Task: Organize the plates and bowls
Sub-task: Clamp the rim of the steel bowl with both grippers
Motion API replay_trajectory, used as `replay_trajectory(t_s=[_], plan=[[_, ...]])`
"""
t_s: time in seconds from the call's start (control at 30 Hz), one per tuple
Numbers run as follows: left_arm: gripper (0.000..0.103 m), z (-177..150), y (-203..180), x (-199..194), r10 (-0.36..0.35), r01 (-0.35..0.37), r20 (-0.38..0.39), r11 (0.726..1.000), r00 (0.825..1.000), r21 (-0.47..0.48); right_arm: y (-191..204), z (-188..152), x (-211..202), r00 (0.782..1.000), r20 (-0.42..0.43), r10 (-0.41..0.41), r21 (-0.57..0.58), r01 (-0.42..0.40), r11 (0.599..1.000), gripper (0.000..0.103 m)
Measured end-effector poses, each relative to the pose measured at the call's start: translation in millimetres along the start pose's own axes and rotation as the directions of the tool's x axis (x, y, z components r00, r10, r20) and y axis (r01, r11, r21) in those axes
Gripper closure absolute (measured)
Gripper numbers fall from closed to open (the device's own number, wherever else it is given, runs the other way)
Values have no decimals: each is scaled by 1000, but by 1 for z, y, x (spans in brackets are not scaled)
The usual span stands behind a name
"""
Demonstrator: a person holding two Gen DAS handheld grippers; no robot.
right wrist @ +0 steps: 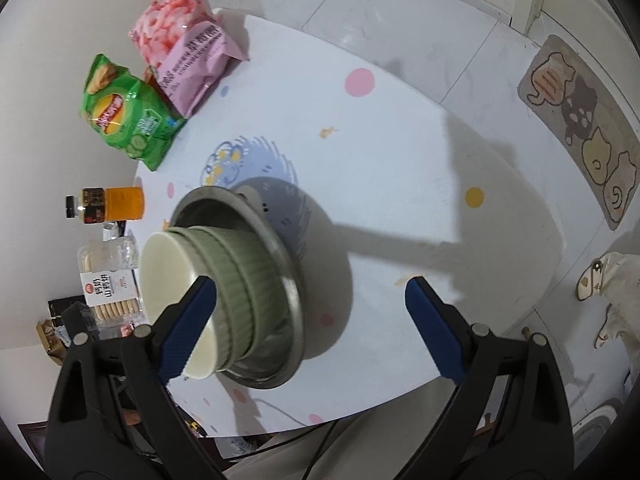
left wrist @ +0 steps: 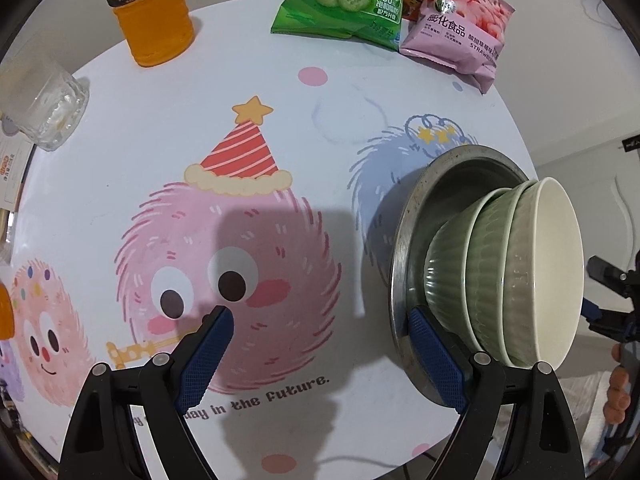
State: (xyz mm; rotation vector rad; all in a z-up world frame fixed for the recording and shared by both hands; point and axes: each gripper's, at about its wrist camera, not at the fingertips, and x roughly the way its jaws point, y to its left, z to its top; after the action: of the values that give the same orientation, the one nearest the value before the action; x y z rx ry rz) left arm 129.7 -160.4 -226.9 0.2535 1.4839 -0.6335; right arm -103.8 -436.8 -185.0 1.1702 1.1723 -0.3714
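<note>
- The left gripper [left wrist: 316, 330] has its fingers spread wide and holds nothing; its right finger [left wrist: 434, 356] lies against the rim of the steel plate [left wrist: 400, 264], while its left finger [left wrist: 208, 356] sits over the pink fuzzy cartoon printed on the desk [left wrist: 320, 140].
- The steel plate sits just beyond and beside that right finger, and carries a nested stack: a ribbed green bowl [left wrist: 448, 276] at the bottom, a second green bowl [left wrist: 490, 268] in it, and a pale cream bowl [left wrist: 560, 264] on top.
- The right gripper [right wrist: 310, 300] is also wide open and empty. Its left finger [right wrist: 188, 332] crosses in front of the cream bowl [right wrist: 168, 276] and the green bowls [right wrist: 236, 280]; whether it touches them cannot be told. Its right finger [right wrist: 434, 332] hangs over bare desk [right wrist: 400, 140], well apart from the stack.
- In the right wrist view the steel plate [right wrist: 288, 276] lies between the two fingers, closer to the left one.
- Far ahead of the left gripper's fingers stand an orange drink bottle [left wrist: 154, 20], a green cucumber chip bag [left wrist: 352, 0] and a pink strawberry snack bag [left wrist: 460, 28]; a clear glass [left wrist: 44, 104] stands far to the left.
- Beyond the right gripper's left finger, a pack of round biscuits [right wrist: 110, 280] sits past the desk edge.
</note>
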Motion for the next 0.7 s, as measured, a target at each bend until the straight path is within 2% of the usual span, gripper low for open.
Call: replay_trajectory(t_s=[0.13, 0.2, 0.27, 0.43, 0.53, 0.63, 0.7], plan=[[12, 4, -1, 8, -17, 17, -17, 1000, 1000, 13, 1, 4, 15, 999, -47, -11, -29, 9, 1000, 9], [12, 6, -2, 12, -15, 16, -22, 1000, 1000, 25, 2, 5, 23, 998, -60, -21, -43, 18, 999, 19], [12, 8, -4, 18, -18, 19, -32, 999, 999, 43, 1, 7, 31, 996, -81, -28, -44, 24, 999, 35], [12, 14, -3, 32, -51, 54, -53, 997, 997, 48, 4, 11, 49, 992, -119, -34, -67, 26, 997, 36], [13, 16, -5, 37, -39, 42, -65, 998, 997, 55, 4, 14, 53, 992, -125, -20, -74, 11, 997, 40], [30, 20, -12, 37, -50, 53, -52, 996, 997, 69, 6, 19, 54, 991, -137, -7, -101, -7, 995, 48], [54, 23, -15, 39, -100, 104, -69, 993, 993, 59, 9, 21, 56, 989, -149, 23, -119, -41, 992, 63]])
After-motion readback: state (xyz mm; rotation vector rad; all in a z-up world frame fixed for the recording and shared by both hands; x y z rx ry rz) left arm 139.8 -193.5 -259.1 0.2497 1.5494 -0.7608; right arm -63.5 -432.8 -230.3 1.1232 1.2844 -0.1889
